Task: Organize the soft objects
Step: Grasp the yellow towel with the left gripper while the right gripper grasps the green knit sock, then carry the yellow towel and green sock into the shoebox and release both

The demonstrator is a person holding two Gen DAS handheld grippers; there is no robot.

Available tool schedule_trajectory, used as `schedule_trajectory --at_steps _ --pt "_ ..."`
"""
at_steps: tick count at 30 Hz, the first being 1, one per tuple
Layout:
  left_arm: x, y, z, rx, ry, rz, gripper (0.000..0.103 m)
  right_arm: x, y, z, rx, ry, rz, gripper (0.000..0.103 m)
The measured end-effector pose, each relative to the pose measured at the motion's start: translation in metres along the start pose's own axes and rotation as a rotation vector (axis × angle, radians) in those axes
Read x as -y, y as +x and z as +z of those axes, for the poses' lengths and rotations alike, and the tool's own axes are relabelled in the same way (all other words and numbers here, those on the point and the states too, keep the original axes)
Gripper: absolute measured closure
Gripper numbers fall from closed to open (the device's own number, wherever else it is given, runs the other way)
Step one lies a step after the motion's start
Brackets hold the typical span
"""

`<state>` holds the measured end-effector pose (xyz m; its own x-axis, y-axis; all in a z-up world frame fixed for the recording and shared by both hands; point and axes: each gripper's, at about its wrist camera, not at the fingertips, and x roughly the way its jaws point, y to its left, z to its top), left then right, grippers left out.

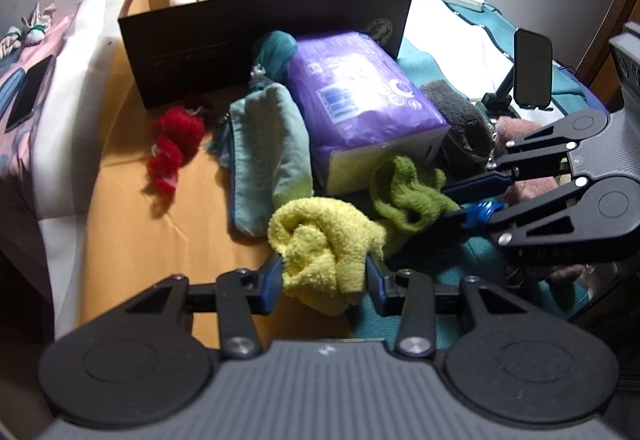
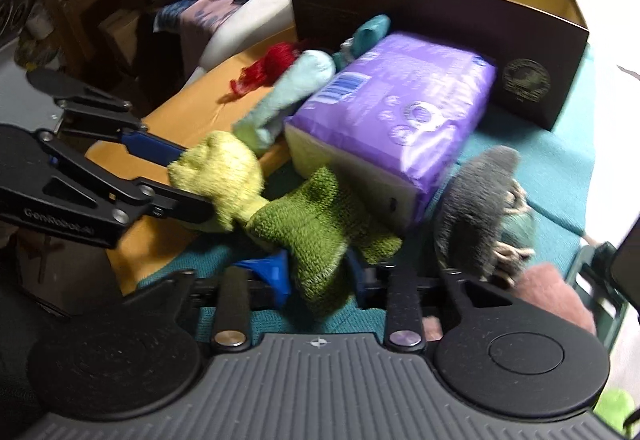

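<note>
Grip status: left gripper [image 1: 323,276] clamps the yellow sock [image 1: 324,240]; right gripper [image 2: 320,272] clamps the green sock [image 2: 320,236], both near the purple pack [image 1: 360,99]. We judge both socks light, limp and compressible; we hold each at mid-bunch.

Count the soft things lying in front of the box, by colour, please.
Yellow: 1, cloth in left gripper
Green: 1, cloth in right gripper
Red: 1
Teal: 2, pouch, bundle
Purple: 1, pack
Grey: 1
Pink: 1
Total: 8
</note>
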<state>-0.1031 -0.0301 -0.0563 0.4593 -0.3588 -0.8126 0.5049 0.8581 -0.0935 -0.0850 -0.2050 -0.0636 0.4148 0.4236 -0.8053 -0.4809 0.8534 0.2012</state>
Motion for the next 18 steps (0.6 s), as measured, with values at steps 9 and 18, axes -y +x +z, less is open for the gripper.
schedule_trajectory --at_steps 9,18 --pt "-0.011 -0.042 0.018 0.094 0.042 -0.066 0.061 0.019 -0.046 -0.003 0.073 0.178 0.005 0.103" --pt "-0.04 -0.065 0.081 0.25 0.081 -0.07 0.061 0.055 -0.112 0.027 0.305 0.406 0.044 0.103"
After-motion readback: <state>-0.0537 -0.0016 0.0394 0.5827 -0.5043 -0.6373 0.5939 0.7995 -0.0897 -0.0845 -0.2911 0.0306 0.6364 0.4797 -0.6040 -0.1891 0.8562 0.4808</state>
